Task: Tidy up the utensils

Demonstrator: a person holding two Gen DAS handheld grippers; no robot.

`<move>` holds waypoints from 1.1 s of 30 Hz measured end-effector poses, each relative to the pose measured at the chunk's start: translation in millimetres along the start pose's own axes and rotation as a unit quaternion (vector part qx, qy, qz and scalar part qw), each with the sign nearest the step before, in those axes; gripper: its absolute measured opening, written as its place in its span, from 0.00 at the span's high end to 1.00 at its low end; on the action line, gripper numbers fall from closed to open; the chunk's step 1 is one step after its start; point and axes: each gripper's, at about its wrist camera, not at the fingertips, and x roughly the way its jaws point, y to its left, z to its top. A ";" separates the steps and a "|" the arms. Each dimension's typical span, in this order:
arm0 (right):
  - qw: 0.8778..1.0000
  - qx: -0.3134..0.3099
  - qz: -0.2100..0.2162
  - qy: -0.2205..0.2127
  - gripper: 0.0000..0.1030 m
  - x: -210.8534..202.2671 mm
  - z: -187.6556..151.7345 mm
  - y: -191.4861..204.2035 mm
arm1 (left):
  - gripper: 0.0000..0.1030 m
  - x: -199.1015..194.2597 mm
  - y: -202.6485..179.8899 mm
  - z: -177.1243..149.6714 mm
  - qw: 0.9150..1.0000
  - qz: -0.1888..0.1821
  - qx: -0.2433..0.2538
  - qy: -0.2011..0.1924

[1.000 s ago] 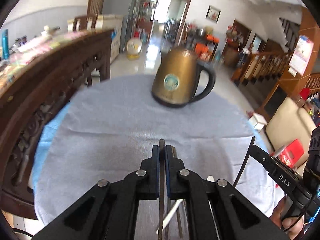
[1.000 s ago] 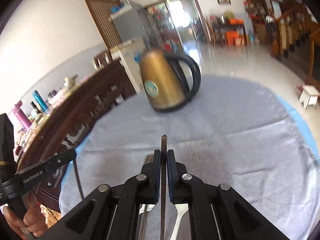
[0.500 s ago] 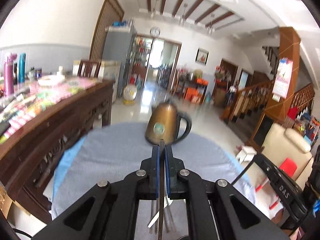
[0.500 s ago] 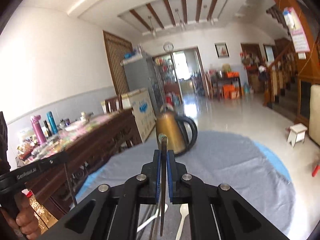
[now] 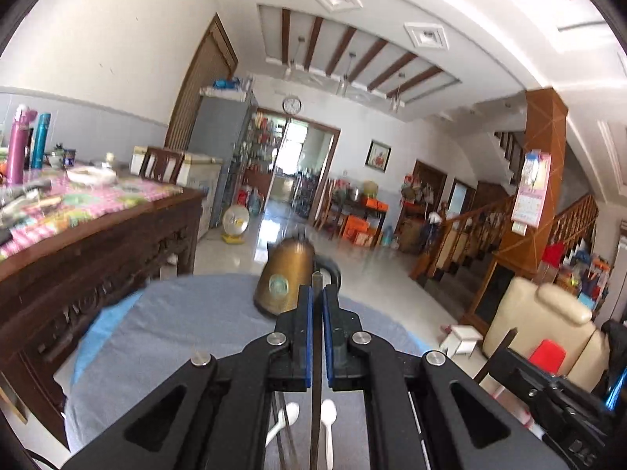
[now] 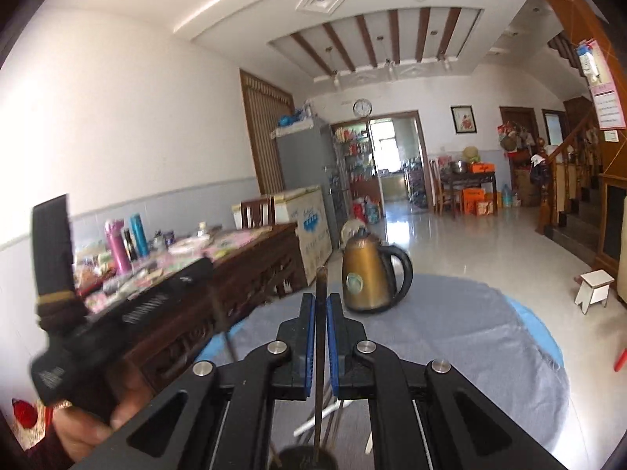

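Observation:
My left gripper is shut on a thin dark chopstick that sticks out past its blue pads. My right gripper is shut on a second dark chopstick in the same way. Both are held above a round table under a grey cloth. Beneath them on the cloth lie white spoons and more utensils, partly hidden by the jaws. In the right wrist view a hand holds the left gripper at the left.
A brass kettle with a black handle stands at the table's far side. A carved wooden sideboard with bottles is to the left. A beige armchair and a small white stool stand to the right.
Both grippers have risen and tipped upward, so the table has dropped low in both views and the room and ceiling fill them. Each still grips its chopstick.

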 end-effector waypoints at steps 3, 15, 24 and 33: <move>1.000 -0.007 -0.003 0.028 0.93 9.1 -18.6 1.5 | 0.95 11.8 3.6 -26.0 1.000 0.006 0.001 0.024; 0.996 0.063 0.008 0.056 0.44 0.8 -38.8 -40.4 | 0.57 -21.8 32.5 -24.3 1.000 0.016 -0.002 0.013; 0.990 0.129 -0.040 0.049 0.45 -5.5 -48.6 -83.8 | 0.54 -33.1 87.8 -36.4 0.994 0.090 -0.042 0.043; 0.978 0.171 -0.075 0.095 0.45 18.5 -68.9 -121.5 | 0.54 -5.4 128.3 -79.9 0.981 0.122 -0.065 0.133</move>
